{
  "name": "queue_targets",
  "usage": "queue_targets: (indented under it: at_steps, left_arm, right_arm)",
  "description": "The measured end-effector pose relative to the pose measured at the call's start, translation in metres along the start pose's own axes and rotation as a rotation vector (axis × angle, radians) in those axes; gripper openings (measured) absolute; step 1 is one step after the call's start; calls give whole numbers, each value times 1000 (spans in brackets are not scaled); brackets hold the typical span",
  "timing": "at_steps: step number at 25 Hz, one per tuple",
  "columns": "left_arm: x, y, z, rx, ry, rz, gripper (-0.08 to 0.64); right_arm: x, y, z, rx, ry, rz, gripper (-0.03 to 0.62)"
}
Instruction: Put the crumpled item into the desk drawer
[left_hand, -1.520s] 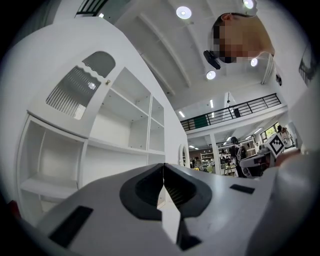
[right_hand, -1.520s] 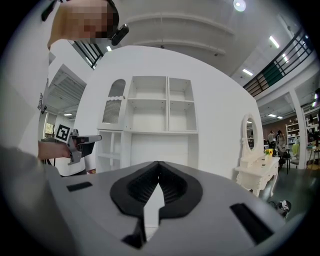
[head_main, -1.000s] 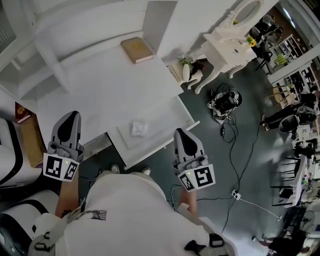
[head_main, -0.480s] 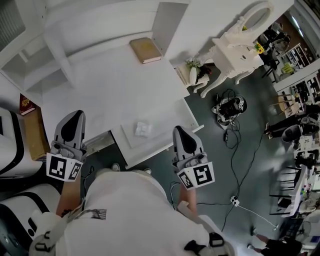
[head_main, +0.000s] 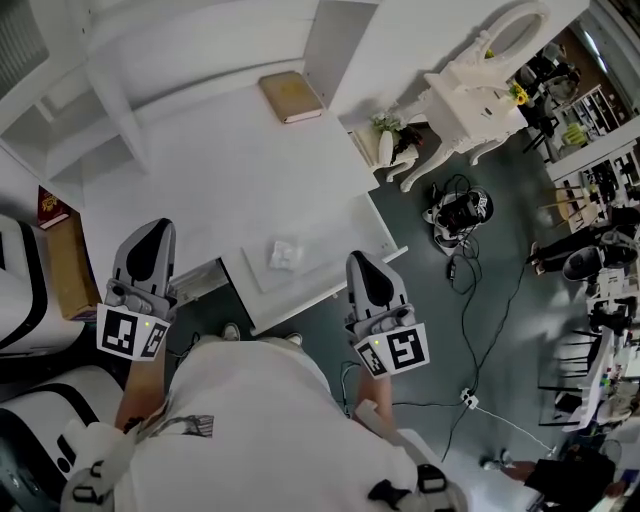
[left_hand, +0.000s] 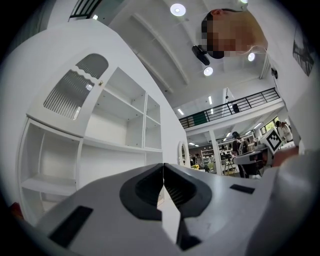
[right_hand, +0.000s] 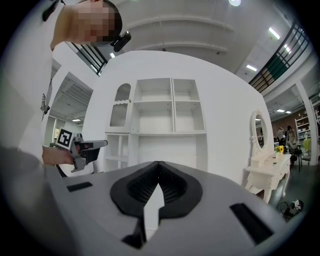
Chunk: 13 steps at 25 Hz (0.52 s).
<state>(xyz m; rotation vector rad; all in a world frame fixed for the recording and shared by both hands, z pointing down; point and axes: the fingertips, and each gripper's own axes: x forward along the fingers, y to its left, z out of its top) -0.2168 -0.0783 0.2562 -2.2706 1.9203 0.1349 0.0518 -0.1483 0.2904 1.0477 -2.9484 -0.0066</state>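
the crumpled item (head_main: 285, 253) seems already in the open drawer (head_main: 335, 268), left gripper (head_main: 155, 229) and right gripper (head_main: 361, 263) hang just short of the drawer, jaws together and empty, so only shutting it looks left.

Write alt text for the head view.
Seen from above, a person holds a left gripper and a right gripper, both empty, before a white desk whose pulled-out drawer holds a crumpled white item. A tan book lies farther back on the desk.
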Motion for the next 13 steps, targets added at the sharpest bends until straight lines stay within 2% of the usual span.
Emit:
queue_targets:
  at_steps: [4,13]
  left_arm:
    - [1,-5,3,25,-11,-19,16]
    - [-20,-3,-6,-5,-19,-19,17]
  right_arm:
    - [-2,7,-4,2,10,7,9]
    - [-8,35,-6,-29,6,23,9]
